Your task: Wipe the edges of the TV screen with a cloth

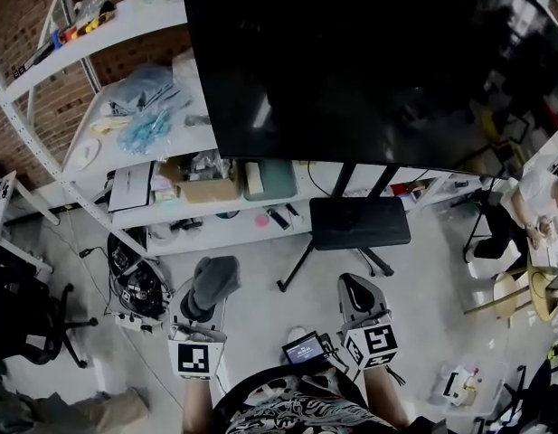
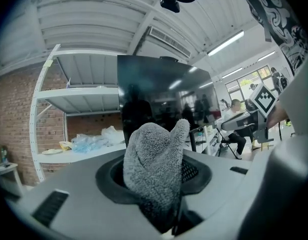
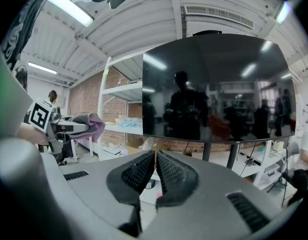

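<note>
TV screen [image 1: 369,61] fills the head view from 12 to 2 o'clock. It is dark and glossy, on a black stand whose base plate [image 1: 360,222] sits on the floor below it. Its lower edge runs across mid-frame.

Cloth [image 1: 213,278] is a grey fluffy wad at 7 o'clock, clamped in the left gripper [image 1: 204,307] and well apart from the screen. In the left gripper view the cloth [image 2: 154,169] bulges up out of the jaws, with the TV [image 2: 158,94] behind it at 12 o'clock.

Right gripper [image 1: 358,295] sits at 5 o'clock. In its own view the jaws [image 3: 155,171] are drawn together to a thin slit with nothing between them. The TV [image 3: 218,89] is dead ahead there too.

Step, as I judge it: cloth is in hand but there is no contact yet, so wiping has not started. The next move calls for raising the left gripper forward toward 1 o'clock to land the wad on the nearest bezel, probably the bottom edge. Then it should slide along the rim with light pressure so the panel doesn't rock on its stand.

Pose: both grippers are held low, close to the torso, side by side. The jaws point away from the body at the TV and the marker cubes face the person. Forearms come in from 6 o'clock. White shelf [image 1: 152,134] with clutter at 10 o'clock is not involved.
</note>
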A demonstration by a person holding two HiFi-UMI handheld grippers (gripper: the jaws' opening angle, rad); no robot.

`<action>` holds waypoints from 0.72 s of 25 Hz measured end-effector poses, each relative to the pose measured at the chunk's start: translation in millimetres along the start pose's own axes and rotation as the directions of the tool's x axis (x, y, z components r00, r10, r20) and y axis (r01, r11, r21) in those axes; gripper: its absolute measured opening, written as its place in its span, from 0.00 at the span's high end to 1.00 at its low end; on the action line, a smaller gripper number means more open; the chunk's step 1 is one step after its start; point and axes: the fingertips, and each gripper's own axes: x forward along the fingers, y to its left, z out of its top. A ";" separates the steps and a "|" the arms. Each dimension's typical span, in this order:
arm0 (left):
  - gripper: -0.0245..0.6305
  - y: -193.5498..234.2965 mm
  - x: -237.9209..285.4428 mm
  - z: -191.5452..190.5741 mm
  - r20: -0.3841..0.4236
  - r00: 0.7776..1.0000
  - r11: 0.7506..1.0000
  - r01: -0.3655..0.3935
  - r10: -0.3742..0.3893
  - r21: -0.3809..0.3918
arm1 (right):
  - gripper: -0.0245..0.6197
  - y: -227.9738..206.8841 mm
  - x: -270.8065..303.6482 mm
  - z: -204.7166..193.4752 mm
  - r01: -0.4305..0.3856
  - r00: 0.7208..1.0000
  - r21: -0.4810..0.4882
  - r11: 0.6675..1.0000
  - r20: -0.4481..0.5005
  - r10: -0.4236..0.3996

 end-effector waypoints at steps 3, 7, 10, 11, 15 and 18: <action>0.70 12.2 29.9 -8.3 -0.057 0.998 0.999 -0.010 0.013 0.052 | 0.91 -18.8 20.1 1.9 -0.008 1.000 0.006 1.000 -0.008 0.008; 0.70 23.9 81.8 -9.9 -0.065 0.997 0.997 -0.044 0.048 0.056 | 0.91 -53.5 46.4 2.5 -0.016 1.000 0.038 0.999 -0.017 0.016; 0.70 29.3 113.8 -12.3 -0.093 0.993 0.991 -0.057 0.069 0.124 | 0.91 -69.7 65.7 0.5 -0.036 0.999 0.045 0.998 -0.031 0.038; 0.70 29.7 121.2 -14.1 -0.114 0.991 0.986 -0.054 0.072 0.157 | 0.91 -73.4 71.6 -0.7 -0.045 0.998 0.045 0.998 -0.036 0.047; 0.70 35.3 145.9 -19.6 -0.128 0.989 0.985 -0.059 0.080 0.163 | 0.91 -81.7 98.8 -0.1 -0.074 0.996 0.027 0.997 -0.053 0.076; 0.70 48.2 156.9 -29.0 -0.146 0.985 0.987 -0.072 0.094 0.143 | 0.91 -77.5 121.4 4.7 -0.093 0.994 0.027 0.995 -0.048 0.095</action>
